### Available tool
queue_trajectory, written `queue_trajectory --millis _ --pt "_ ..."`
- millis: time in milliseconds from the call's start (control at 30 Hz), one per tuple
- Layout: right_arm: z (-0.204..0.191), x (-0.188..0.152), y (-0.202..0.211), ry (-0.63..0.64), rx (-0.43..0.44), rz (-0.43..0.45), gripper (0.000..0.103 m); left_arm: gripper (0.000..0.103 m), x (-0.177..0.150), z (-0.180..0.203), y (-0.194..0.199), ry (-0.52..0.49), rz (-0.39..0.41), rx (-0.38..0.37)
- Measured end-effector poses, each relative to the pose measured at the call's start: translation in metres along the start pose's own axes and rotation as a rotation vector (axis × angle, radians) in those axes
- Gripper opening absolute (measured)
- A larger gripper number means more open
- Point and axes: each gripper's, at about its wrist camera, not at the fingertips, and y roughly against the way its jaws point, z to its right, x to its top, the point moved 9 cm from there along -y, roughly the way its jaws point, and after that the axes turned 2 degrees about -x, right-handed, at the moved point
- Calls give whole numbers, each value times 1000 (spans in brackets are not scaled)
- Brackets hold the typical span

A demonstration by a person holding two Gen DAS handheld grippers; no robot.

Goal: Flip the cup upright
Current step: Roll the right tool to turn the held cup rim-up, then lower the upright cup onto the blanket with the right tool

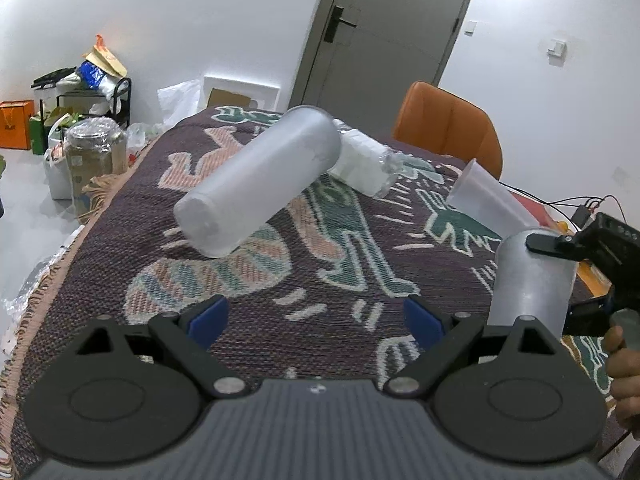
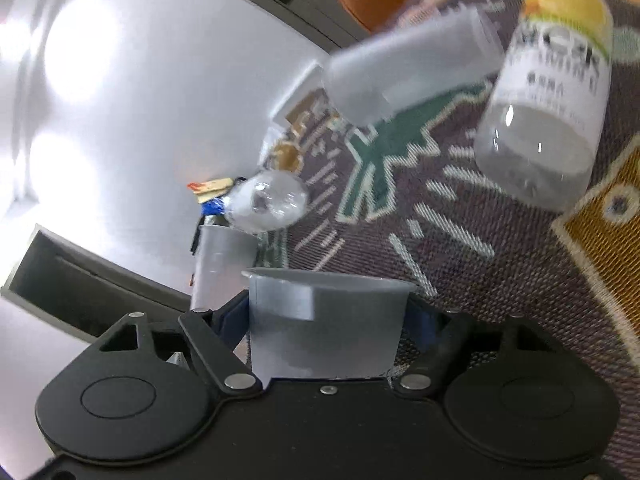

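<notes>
Right now the right gripper (image 2: 326, 320) pinches a grey translucent cup (image 2: 320, 320) between its blue pads, the cup's rim pointing forward, away from the camera. From the left wrist view the same cup (image 1: 532, 280) stands dome-end up at the right edge, just above the patterned cloth (image 1: 280, 280) that covers the surface, with the right gripper (image 1: 560, 276) clamped across it and the person's hand (image 1: 624, 364) behind on the handle.

The left gripper (image 1: 316, 320) hangs over the cloth with its jaws spread wide and nothing between them; its blue pads (image 1: 208, 316) are well apart.

Ahead of it a second frosted cup (image 1: 256, 184) lies tilted on its side, its upper end resting against a wrapped stack of white cups (image 1: 366, 160). A third cup (image 1: 484, 200) lies on its side further right, near the orange chair (image 1: 448, 124).

In the right wrist view a clear bottle (image 2: 548, 92) with a yellow cap lies on the cloth. Its label carries dark lettering, blurred by motion; a line that looks like "VITAMIN" can be partly made out, and the rest cannot be read. Beside it lies a frosted cup (image 2: 408, 68), also blurred.

A grey door (image 1: 384, 28) stands behind the surface.
</notes>
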Motion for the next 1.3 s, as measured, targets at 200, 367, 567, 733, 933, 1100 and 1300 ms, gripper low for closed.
queue_trajectory --millis 200,367,567,733,933,1100,1300 --pt "-18 2 35 126 21 85 75 93 3 13 10 -23 23 -8" --pt "-34 1 54 241 15 152 74 93 4 20 19 -37 41 -12" --pt "-58 -3 75 371 7 239 74 93 3 21 30 -34 58 -16" --pt "-76 -4 87 483 -8 307 74 93 1 18 38 -22 72 -13" --pt "-86 -6 83 592 -51 352 74 93 -1 12 47 -5 92 -8" --pt "-93 -13 78 647 -67 365 74 93 -5 0 47 16 86 2" --pt "-101 -27 66 773 -120 386 74 93 -9 -9 45 40 84 8"
